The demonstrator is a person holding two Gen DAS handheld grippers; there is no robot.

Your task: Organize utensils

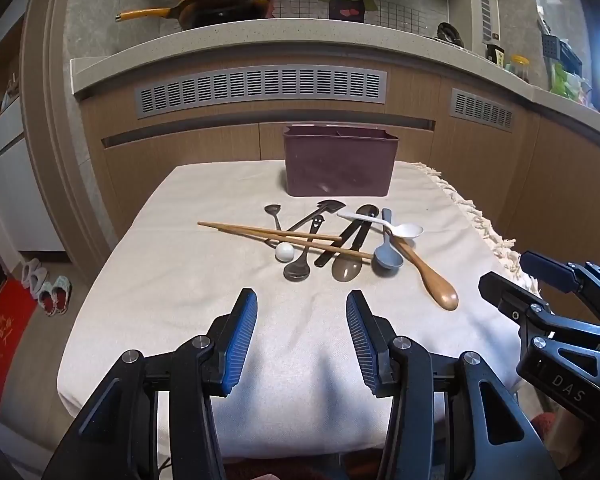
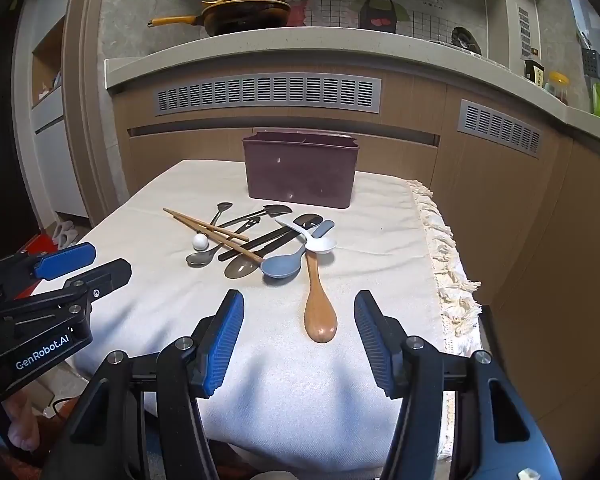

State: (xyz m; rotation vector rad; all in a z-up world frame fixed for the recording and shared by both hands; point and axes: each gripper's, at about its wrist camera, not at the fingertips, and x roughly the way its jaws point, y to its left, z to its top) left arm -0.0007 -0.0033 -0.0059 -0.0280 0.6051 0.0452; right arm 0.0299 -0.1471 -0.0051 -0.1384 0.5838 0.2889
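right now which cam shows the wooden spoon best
The right wrist view: the wooden spoon lies ahead between the open fingers, whole. In the left wrist view the same spoon sits off to the right, slanted.

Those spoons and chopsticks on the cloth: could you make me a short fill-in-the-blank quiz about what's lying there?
1. The wooden spoon lies nearest the ____ gripper.
2. The pair of chopsticks is made of ____.
3. The box behind the utensils is coloured dark ____.
4. Both grippers' jaws stand ____, holding nothing.

Missing words: right; wood; purple; open
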